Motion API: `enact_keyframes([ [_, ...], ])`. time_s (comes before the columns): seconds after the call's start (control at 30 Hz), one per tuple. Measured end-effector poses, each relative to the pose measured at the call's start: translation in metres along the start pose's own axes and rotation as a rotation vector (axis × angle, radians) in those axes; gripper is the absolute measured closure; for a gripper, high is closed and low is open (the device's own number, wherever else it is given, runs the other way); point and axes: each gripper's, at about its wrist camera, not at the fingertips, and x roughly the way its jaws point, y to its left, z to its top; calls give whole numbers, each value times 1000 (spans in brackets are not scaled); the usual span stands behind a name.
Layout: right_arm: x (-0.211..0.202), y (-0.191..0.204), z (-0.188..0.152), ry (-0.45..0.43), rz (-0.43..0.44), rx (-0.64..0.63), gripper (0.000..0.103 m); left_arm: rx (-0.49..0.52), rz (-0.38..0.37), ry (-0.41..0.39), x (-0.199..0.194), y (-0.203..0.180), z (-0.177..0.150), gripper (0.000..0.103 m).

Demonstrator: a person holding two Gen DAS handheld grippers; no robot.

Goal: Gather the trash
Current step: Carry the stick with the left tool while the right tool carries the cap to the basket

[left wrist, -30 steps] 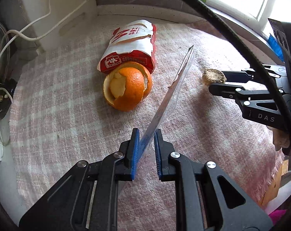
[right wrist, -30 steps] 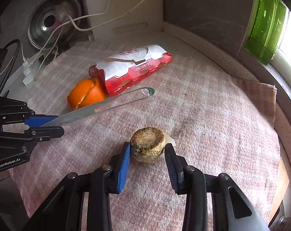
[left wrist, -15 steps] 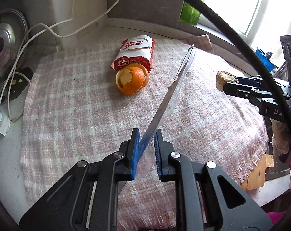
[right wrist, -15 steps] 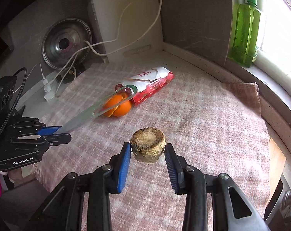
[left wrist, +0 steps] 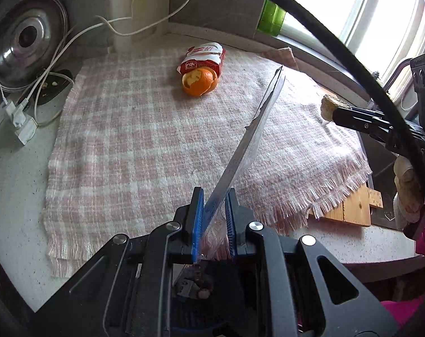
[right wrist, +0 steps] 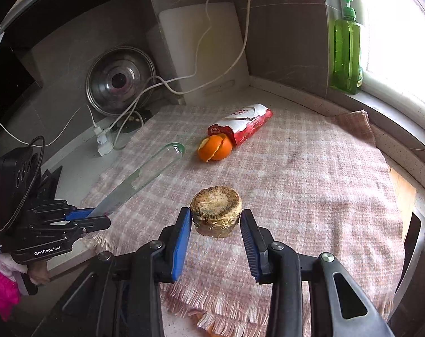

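Observation:
My left gripper (left wrist: pixel 213 210) is shut on a long clear plastic wrapper (left wrist: pixel 254 137) that sticks up and away from its blue pads; the wrapper (right wrist: pixel 145 174) also shows at the left of the right wrist view. My right gripper (right wrist: pixel 215 221) is shut on a round brown stump of vegetable (right wrist: pixel 215 206), held in the air above the cloth. The stump (left wrist: pixel 328 108) and right fingers appear at the right edge of the left wrist view. An orange peel (left wrist: pixel 199 81) and a red and white packet (left wrist: pixel 204 59) lie on the pink checked cloth (left wrist: pixel 145 140), far from both grippers.
A metal pot lid (right wrist: pixel 119 80), white cables and a plug (right wrist: pixel 104 143) sit at the back left. A white board (right wrist: pixel 204 50) leans on the wall. A green soap bottle (right wrist: pixel 347 47) stands on the window sill. A wooden board (left wrist: pixel 352 207) pokes out under the cloth's fringe.
Both grippers have pulled back and risen from the cloth with their loads. The peel and packet look smaller and farther away. Neither grip has changed.

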Motion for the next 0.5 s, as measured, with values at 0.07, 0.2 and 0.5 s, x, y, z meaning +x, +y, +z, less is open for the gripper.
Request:
enact_keyframes([
  [0.07, -5, 7, -9, -1, 3, 7, 66, -6, -4, 6, -6, 2, -12, 89],
  [0.2, -12, 21, -27, 2, 12, 22, 66, -15, -8, 25, -15, 6, -36, 89],
  [0.5, -19, 50, -63, 14, 16, 35, 66, -36, -23, 97, -21, 17, -92, 89],
])
